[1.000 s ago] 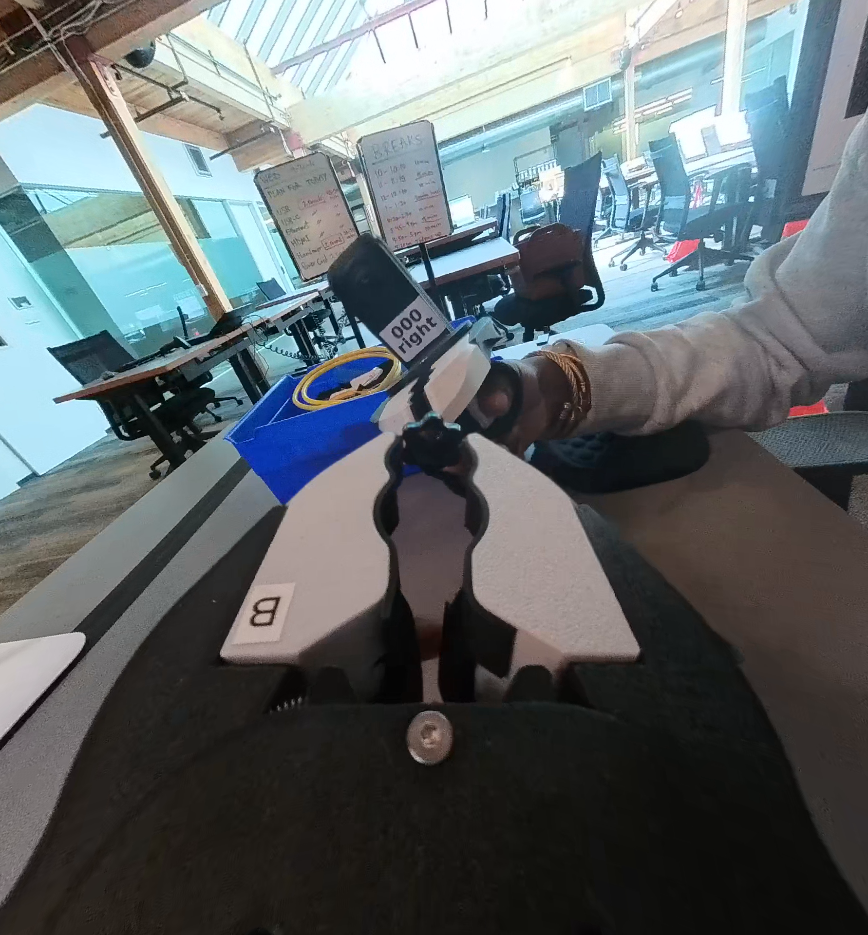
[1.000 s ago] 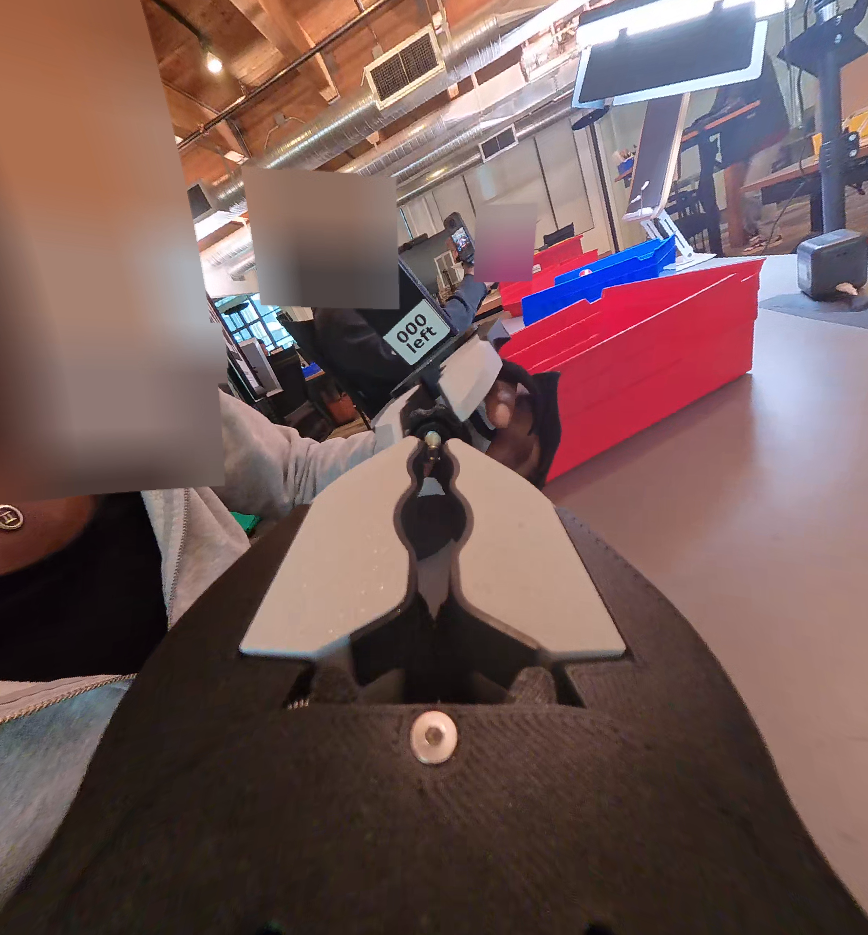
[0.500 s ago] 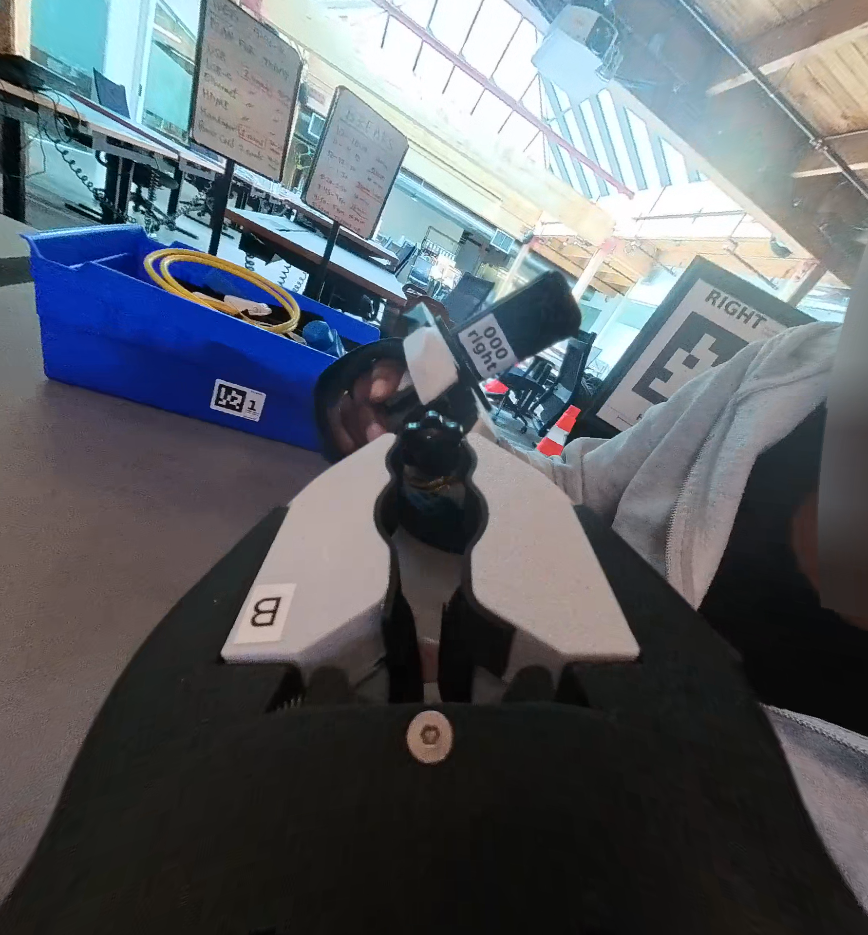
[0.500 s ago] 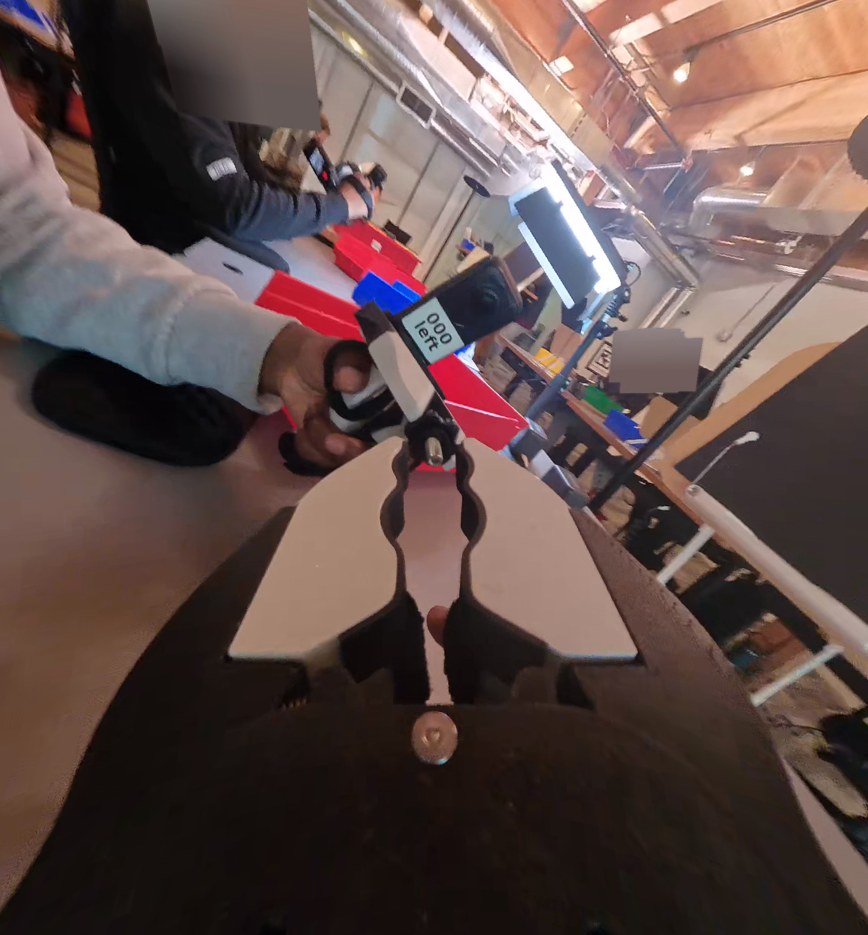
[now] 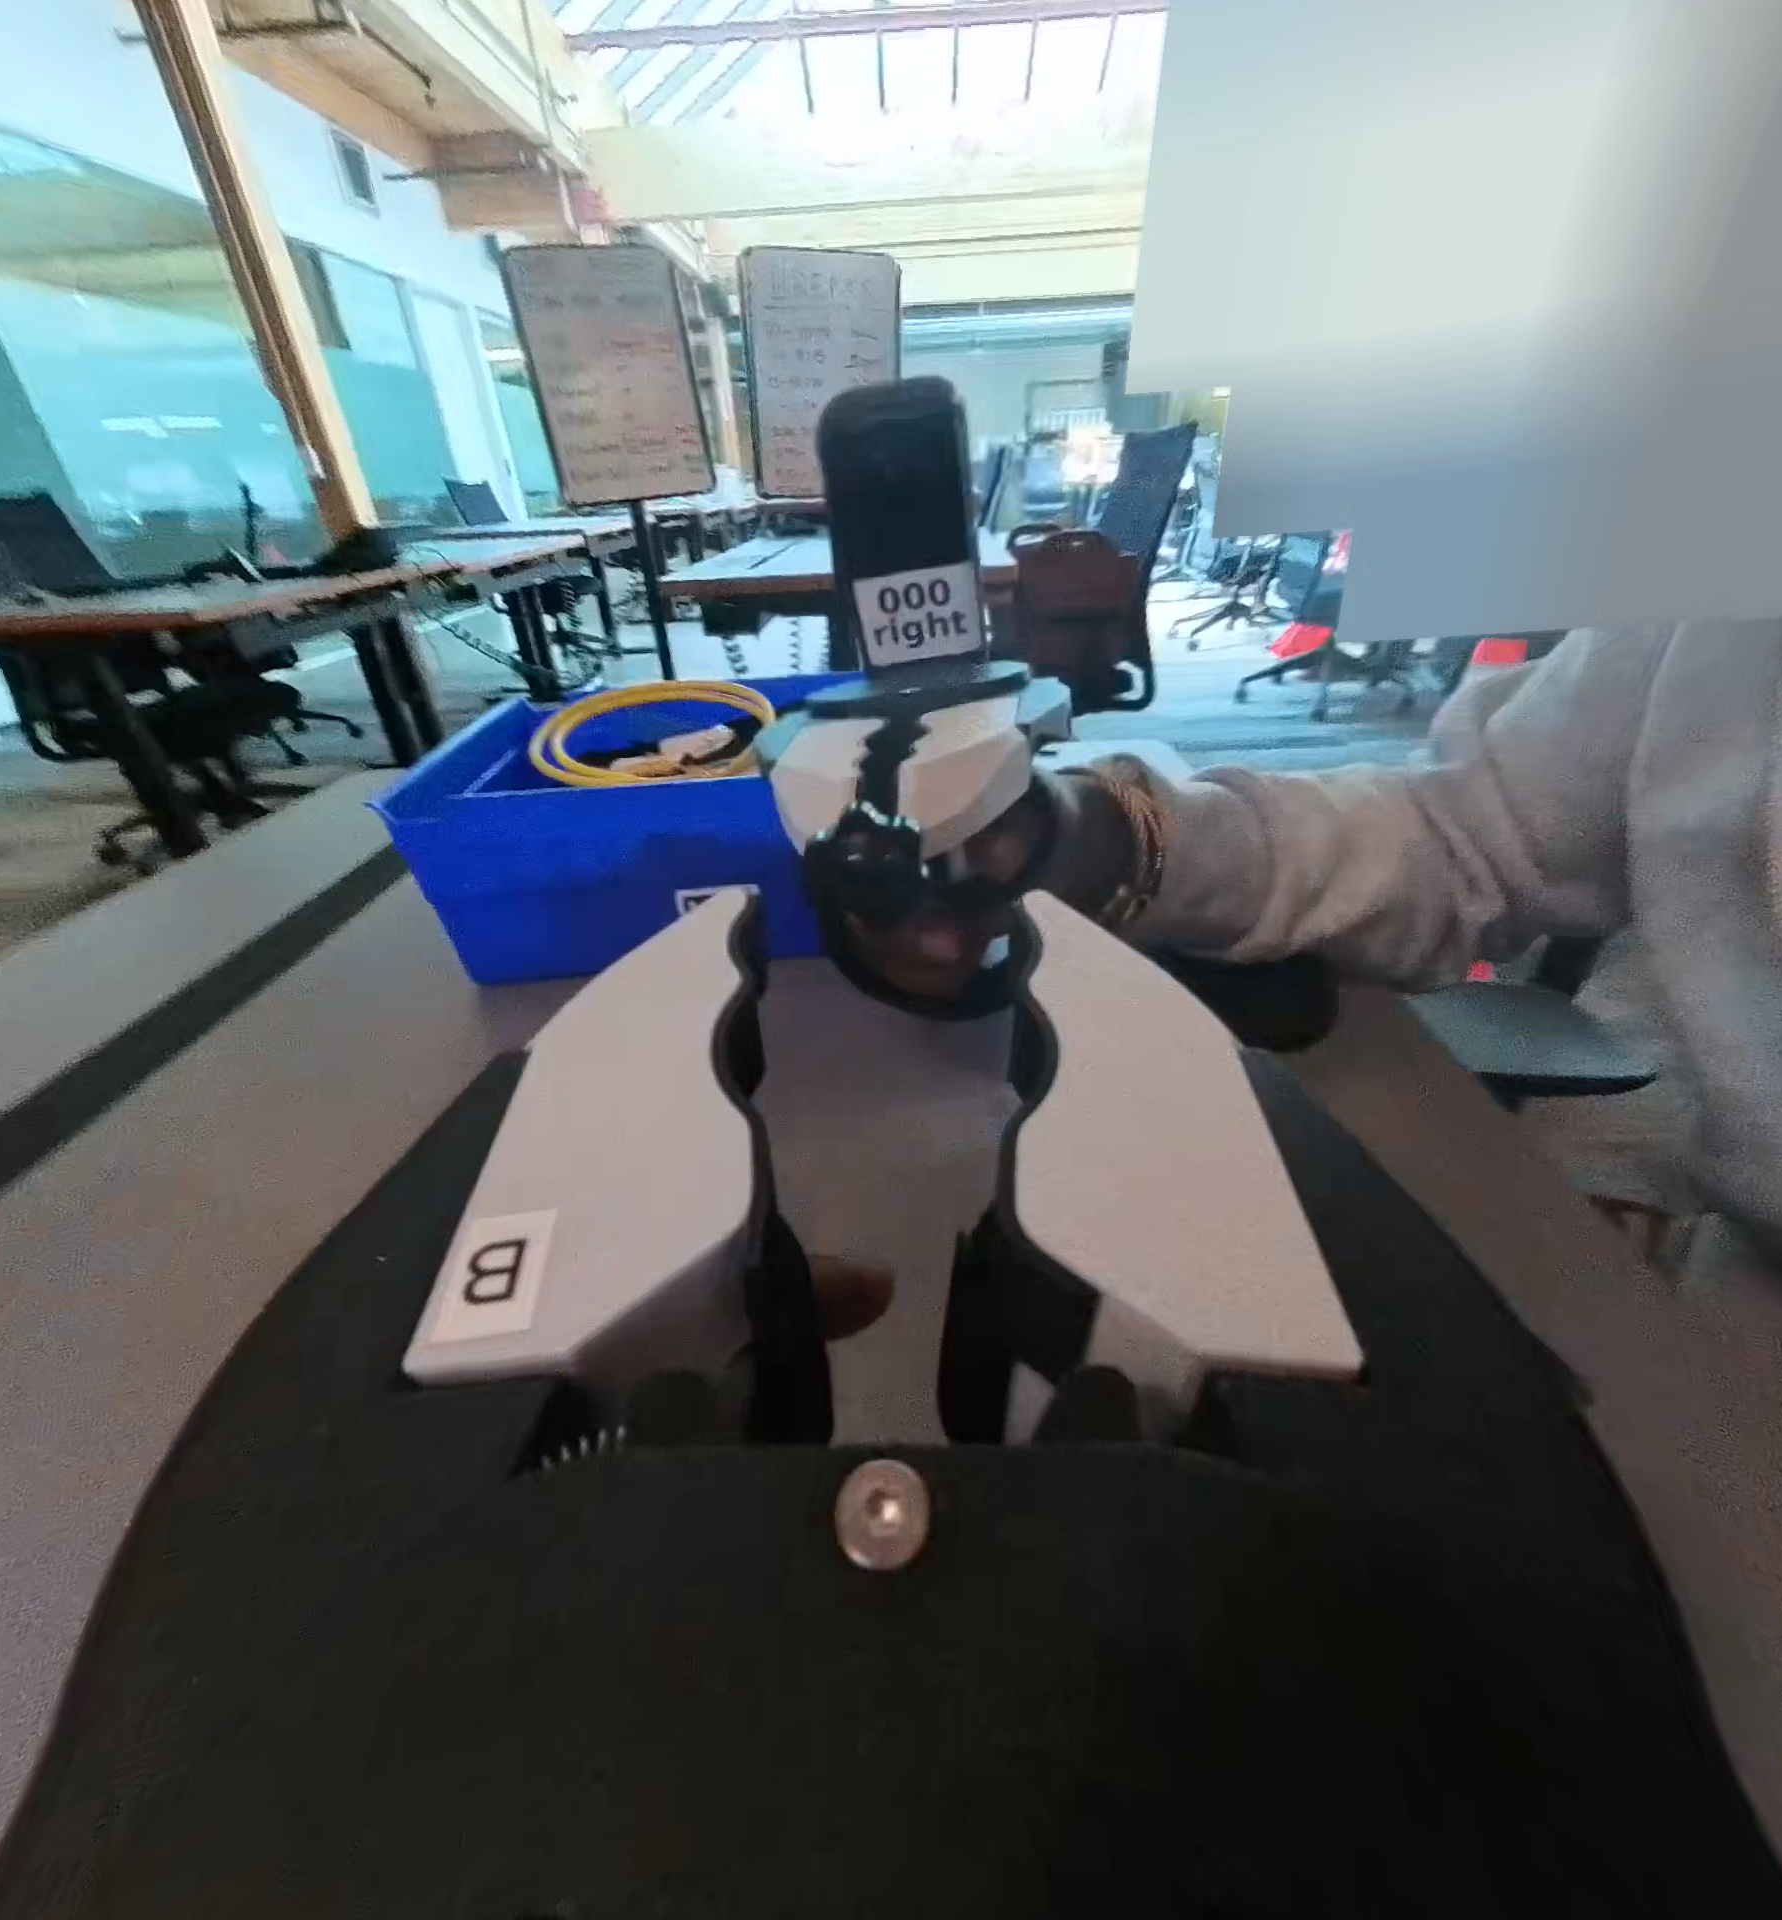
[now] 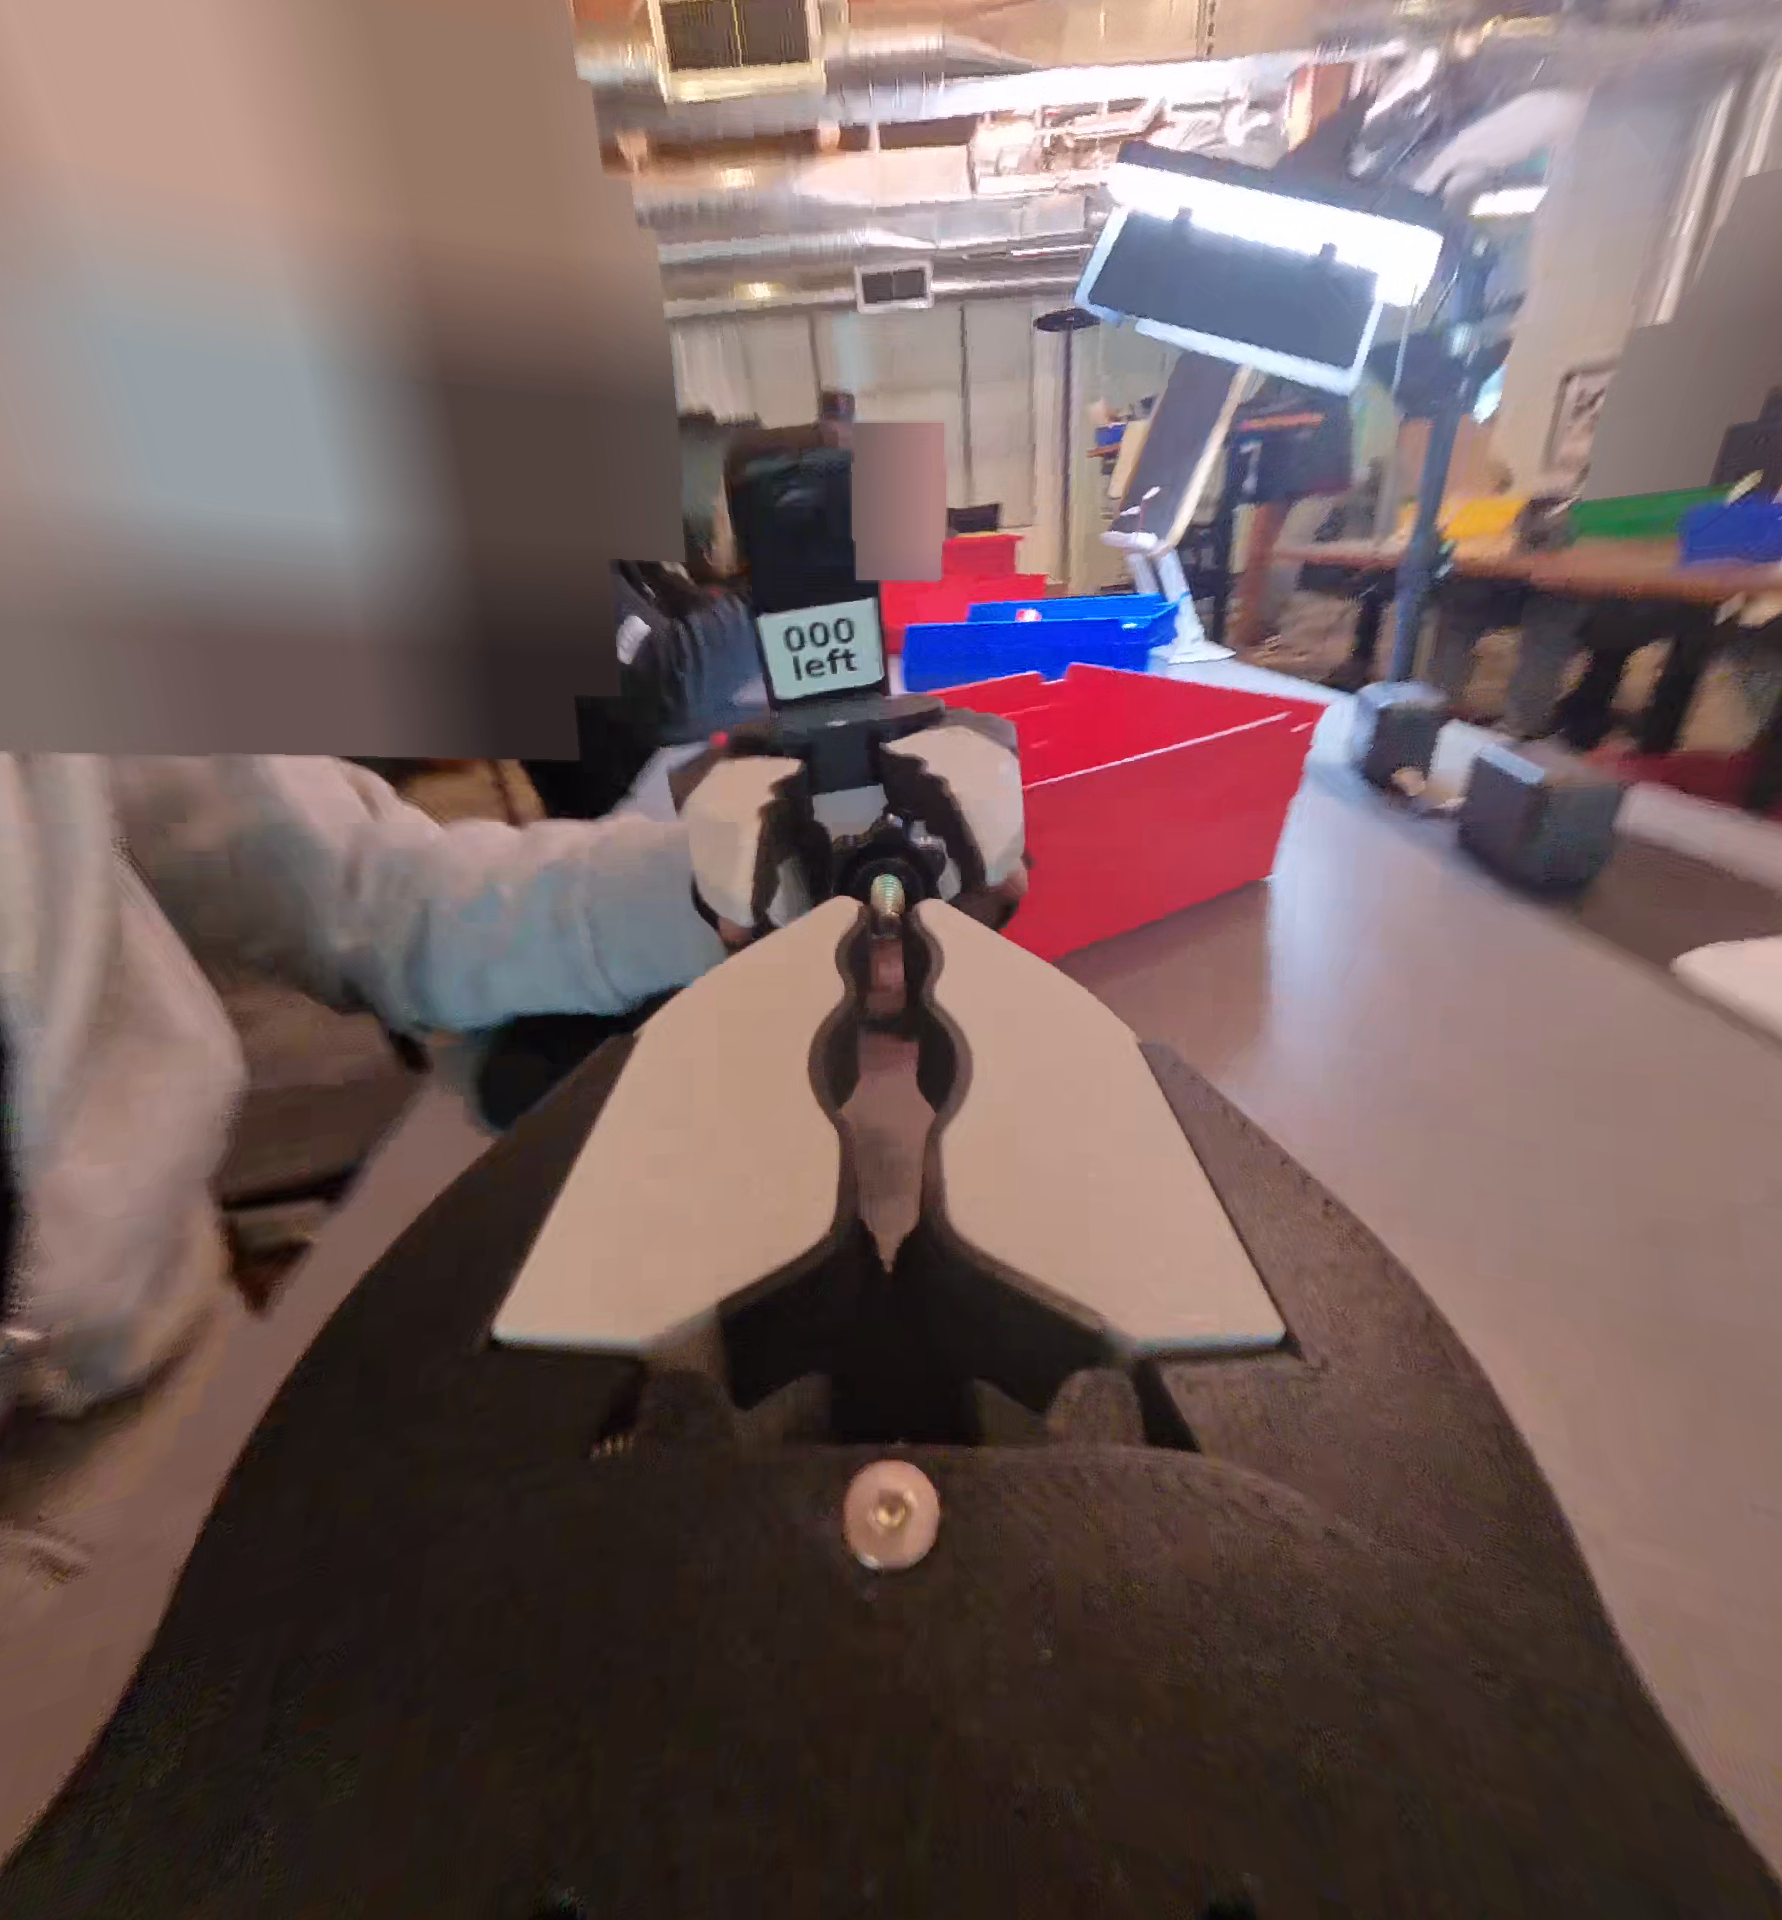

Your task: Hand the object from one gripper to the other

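Bin (image 5: 565, 883) — yellow cable (image 5: 648, 727) inside.

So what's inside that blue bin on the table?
The blue bin holds a coiled yellow cable and some pale connector pieces. Its front wall and the right gripper hide the rest.

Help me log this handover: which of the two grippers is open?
The left gripper: its fingers stand wide apart, gripping nothing, while the right gripper is pinched shut on the small black knob.
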Motion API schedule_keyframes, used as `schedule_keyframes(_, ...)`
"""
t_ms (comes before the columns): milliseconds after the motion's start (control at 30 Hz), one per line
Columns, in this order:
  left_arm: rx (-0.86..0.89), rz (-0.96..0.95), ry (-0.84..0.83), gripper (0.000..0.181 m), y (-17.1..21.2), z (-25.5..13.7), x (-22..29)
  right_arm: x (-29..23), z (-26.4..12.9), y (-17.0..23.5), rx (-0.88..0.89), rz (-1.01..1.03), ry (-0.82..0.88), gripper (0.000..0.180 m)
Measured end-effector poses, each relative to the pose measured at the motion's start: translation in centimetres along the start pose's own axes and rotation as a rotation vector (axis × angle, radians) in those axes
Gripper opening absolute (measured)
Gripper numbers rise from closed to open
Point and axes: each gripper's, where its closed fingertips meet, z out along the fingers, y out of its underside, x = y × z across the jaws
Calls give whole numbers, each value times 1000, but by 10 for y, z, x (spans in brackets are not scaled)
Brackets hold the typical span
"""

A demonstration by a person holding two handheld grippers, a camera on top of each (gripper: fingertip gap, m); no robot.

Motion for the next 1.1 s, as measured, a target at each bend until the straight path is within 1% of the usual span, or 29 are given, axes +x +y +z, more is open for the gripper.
schedule_keyframes(67, -4, 109, -39, 41, -2, 1, 0, 2, -2, 0, 28, 148, -47, 5)
schedule_keyframes(133, -4, 150, -60, 39, -3, 2, 0, 0, -1, 1, 34, 220, -81, 5)
schedule_keyframes(233, -13, 149, -36, 34, 1, 3, 2, -3, 2, 6, 9, 240, -103, 5)
schedule_keyframes(333, -41, 150, -32, 24, 7, 5, 1, -5, 3, 7, 4, 249, -119, 6)
schedule_keyframes(400, -44, 125, -22, 24, 6, 5, 2, -6, 4, 7, 4, 242, -121, 6)
schedule_keyframes(467, -51, 51, -2, 24, 6, 3, 1, -5, 4, 7, -1, 187, -107, 6)
schedule_keyframes(533, -13, -60, 36, 23, 1, 2, 2, -2, 4, 3, 23, 47, -43, 21)
schedule_keyframes(567, 6, -129, 55, 23, -2, 2, 2, -1, 3, 0, 34, -46, -3, 24)
schedule_keyframes(667, 27, -271, 97, 23, -5, 0, 0, -6, 0, -7, 30, -346, 71, 25)
schedule_keyframes(767, 27, -341, 124, 23, -4, 0, 0, -11, 2, -7, 4, -513, 103, 21)
schedule_keyframes(867, 6, -347, 133, 23, 0, 1, 2, -11, 6, 1, -46, -563, 113, 18)
schedule_keyframes(967, -4, -350, 152, 24, 2, 3, 5, -11, 6, 1, -47, -567, 116, 6)
schedule_keyframes(1067, 1, -311, 140, 24, 2, 3, 4, -9, 5, 2, -62, -519, 101, 6)
schedule_keyframes(1100, 17, -275, 125, 27, 2, 4, 2, -9, 5, 1, -55, -478, 91, 6)
